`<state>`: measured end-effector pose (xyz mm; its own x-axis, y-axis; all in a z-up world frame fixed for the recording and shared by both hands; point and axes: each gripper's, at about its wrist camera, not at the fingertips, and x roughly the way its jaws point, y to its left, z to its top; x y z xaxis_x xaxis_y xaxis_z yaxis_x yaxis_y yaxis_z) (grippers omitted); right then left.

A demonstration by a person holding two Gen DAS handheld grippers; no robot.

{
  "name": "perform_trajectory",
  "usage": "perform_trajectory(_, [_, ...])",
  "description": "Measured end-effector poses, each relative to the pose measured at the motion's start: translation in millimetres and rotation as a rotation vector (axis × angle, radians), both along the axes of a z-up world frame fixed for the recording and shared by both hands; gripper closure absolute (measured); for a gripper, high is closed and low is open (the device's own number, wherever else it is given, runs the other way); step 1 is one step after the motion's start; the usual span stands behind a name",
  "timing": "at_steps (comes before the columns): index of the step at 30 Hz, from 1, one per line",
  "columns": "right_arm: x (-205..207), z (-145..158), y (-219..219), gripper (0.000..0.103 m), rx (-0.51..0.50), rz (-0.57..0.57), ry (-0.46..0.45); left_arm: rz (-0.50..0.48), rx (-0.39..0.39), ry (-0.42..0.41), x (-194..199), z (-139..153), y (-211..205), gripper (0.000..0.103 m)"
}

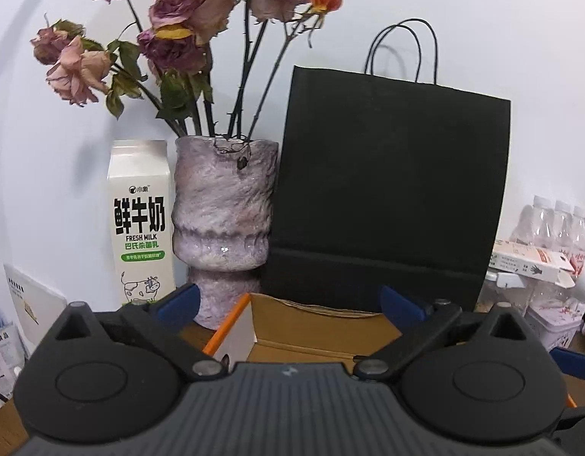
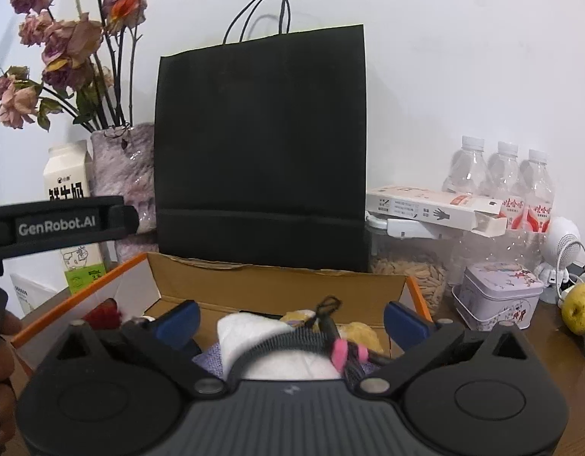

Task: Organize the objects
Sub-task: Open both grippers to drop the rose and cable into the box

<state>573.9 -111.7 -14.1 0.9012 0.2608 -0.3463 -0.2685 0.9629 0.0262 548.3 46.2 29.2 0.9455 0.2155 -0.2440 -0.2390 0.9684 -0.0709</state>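
An open cardboard box (image 1: 322,326) with an orange-edged flap sits in front of a black paper bag (image 1: 387,197). My left gripper (image 1: 290,302) is open and empty above the box's near left part. In the right wrist view the box (image 2: 277,285) holds several things: a white soft item (image 2: 254,334), a dark strap with a pink tag (image 2: 340,351), a yellow item (image 2: 359,332) and a red item (image 2: 102,315). My right gripper (image 2: 292,317) is open over these things, holding nothing. The left gripper's body (image 2: 56,224) shows at the left.
A milk carton (image 1: 142,224) and a vase of dried roses (image 1: 224,228) stand left of the bag (image 2: 262,152). At the right are clear bottles (image 2: 501,178), a long white carton (image 2: 436,209), a jar of seeds (image 2: 406,266), a small tin (image 2: 497,292), a white figurine (image 2: 562,254) and a yellow-green fruit (image 2: 581,311).
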Motion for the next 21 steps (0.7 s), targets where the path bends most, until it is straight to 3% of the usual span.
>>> perform_trajectory(21, [-20,13,0,0.000,-0.015,0.035,0.005,-0.015,-0.006,0.010,-23,10,15,0.000])
